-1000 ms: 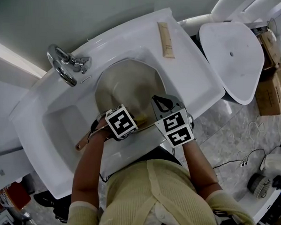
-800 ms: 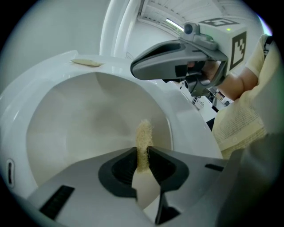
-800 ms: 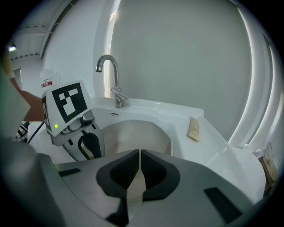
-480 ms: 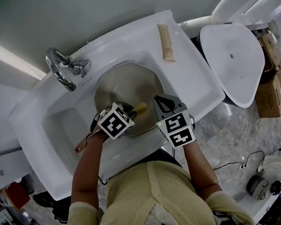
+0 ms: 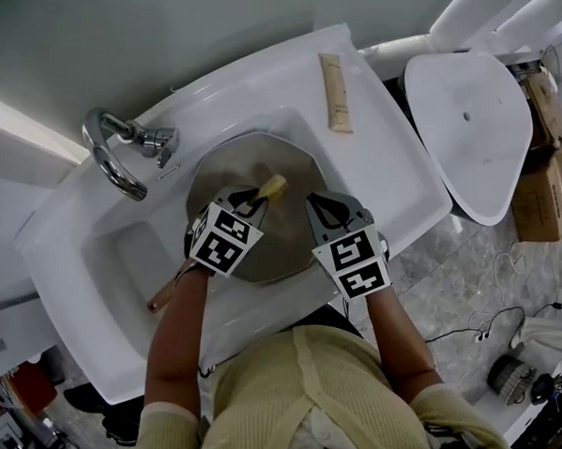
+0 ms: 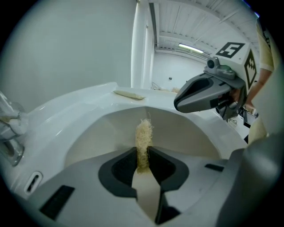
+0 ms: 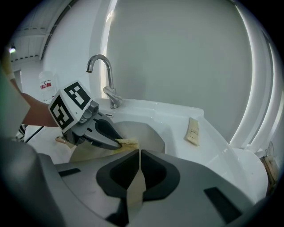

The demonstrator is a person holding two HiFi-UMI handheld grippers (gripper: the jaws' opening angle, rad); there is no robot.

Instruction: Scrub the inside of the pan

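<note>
Down over the sink (image 5: 387,168) I had both forearms stretched out from my body, side by side, each hand carrying one tool, so two tools in all. My left forearm (image 5: 176,335) ran bare up to the near rim of the pan (image 5: 284,167), with the wrist angled so that the left tool (image 6: 142,153) pointed across the pan's inside. Its jaws were pinching the one scrubber (image 5: 270,186), a pale, fibrous strip that stood out past the tips, over the far half of the pan. I could not tell from any view whether the strip touched the metal.

My right forearm (image 5: 398,328) came in at the pan's right side. The right tool (image 7: 139,153) sat over the pan's right rim, its jaws pressed together, pointing across toward the left tool.

There was one pan, lying in the sink basin with its dull beige inside facing up. Its single wooden handle (image 5: 163,293) reached out from the pan's near left side. One curved faucet (image 5: 111,154) stood beyond the pan to the left. One flat tan sachet (image 5: 334,92) lay on the sink ledge, beyond the pan to the right and well apart from it.
</note>
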